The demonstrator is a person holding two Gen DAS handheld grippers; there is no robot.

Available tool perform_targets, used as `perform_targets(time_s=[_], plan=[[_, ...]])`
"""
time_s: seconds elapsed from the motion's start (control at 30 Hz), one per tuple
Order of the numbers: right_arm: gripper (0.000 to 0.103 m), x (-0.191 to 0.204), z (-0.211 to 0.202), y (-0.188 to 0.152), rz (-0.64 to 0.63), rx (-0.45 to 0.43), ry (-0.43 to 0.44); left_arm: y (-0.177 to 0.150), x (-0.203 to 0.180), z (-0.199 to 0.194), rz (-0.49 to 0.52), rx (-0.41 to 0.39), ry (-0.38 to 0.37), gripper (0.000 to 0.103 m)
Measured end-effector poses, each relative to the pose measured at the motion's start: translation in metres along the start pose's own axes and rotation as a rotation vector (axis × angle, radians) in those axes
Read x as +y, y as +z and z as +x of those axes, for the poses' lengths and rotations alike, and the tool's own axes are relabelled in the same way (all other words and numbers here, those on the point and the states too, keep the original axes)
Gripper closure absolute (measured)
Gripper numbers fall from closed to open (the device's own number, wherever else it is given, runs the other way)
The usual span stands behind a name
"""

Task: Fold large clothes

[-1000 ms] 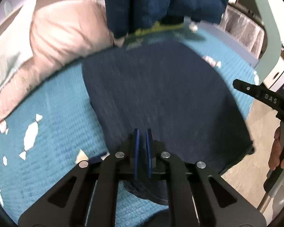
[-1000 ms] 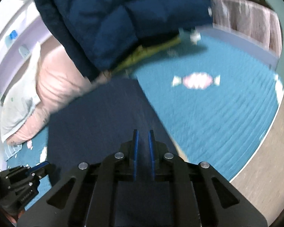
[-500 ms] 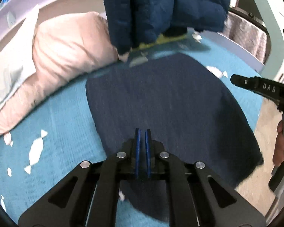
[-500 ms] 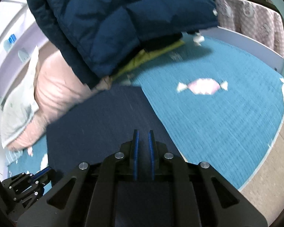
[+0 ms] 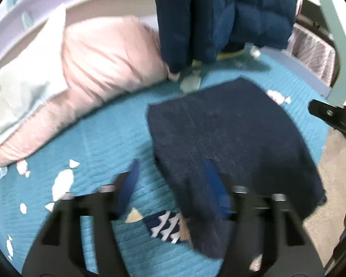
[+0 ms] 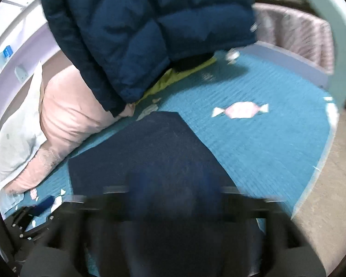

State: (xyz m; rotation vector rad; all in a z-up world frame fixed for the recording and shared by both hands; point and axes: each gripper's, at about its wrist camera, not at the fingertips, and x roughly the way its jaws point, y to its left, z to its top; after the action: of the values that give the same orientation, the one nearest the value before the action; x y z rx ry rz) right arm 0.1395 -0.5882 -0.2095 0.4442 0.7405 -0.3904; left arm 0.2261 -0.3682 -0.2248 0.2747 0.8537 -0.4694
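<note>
A: Where does the garment lie?

B: The dark navy garment (image 5: 230,138) lies spread flat on the teal bedspread (image 5: 99,143), its near edge reaching the bed's side above the beige floor (image 5: 329,161). A patterned navy-and-white patch (image 5: 166,226) shows at its near left corner.

A: State of the left tool?

B: The left tool (image 5: 170,184) stands wide, its blue fingers (image 5: 129,184) well apart. One finger is over the bedspread, the other over the garment's near part. It grips nothing.

A: And the right tool?

B: The right tool (image 6: 173,198) is blurred by motion over the garment's near edge (image 6: 150,152). Its fingers appear spread, though I cannot tell this for certain.

A: Surroundings?

B: A pink pillow (image 5: 99,64) rests at the far left with a white pillow (image 5: 23,80) beside it. A blue quilted jacket (image 6: 145,27) hangs above the bed's far side, over a yellow-green cloth (image 6: 177,76). A candy motif (image 6: 240,110) marks the bedspread right of the garment.
</note>
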Motion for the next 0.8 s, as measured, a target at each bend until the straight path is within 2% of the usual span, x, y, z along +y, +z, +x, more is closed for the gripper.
perform_targets(time_s=[0.03,0.07,0.1,0.17,0.23,0.33,0.4,0.57,0.67,0.8], plan=[[0.008,0.008,-0.029,-0.009,0.015,-0.065,-0.035,-0.002,0.005,-0.017,0.013,-0.025,0.012,0.034],[0.008,0.017,-0.055,-0.017,0.018,-0.112,-0.045,-0.004,0.009,-0.03,0.024,-0.034,0.019,0.026],[0.008,0.027,-0.073,-0.024,0.008,-0.13,-0.061,-0.007,0.014,-0.048,0.04,-0.037,0.016,0.024],[0.008,0.051,-0.107,-0.037,-0.027,-0.125,-0.135,-0.016,0.027,-0.09,0.049,-0.067,0.005,0.024],[0.008,0.082,-0.149,-0.056,-0.078,-0.142,-0.201,-0.025,0.036,-0.129,0.062,-0.102,0.0,0.013],[0.007,0.122,-0.204,-0.081,-0.121,-0.148,-0.298,-0.041,0.051,-0.189,0.071,-0.167,-0.01,0.013],[0.007,0.144,-0.231,-0.094,-0.141,-0.173,-0.329,-0.052,0.064,-0.228,0.056,-0.192,-0.009,0.012],[0.007,0.187,-0.299,-0.123,-0.169,-0.256,-0.354,-0.073,0.09,-0.3,0.013,-0.248,-0.013,0.011],[0.007,0.204,-0.326,-0.134,-0.179,-0.304,-0.343,-0.083,0.098,-0.325,0.007,-0.274,-0.014,0.011],[0.007,0.211,-0.347,-0.143,-0.177,-0.32,-0.341,-0.091,0.105,-0.343,-0.019,-0.282,-0.028,0.011]])
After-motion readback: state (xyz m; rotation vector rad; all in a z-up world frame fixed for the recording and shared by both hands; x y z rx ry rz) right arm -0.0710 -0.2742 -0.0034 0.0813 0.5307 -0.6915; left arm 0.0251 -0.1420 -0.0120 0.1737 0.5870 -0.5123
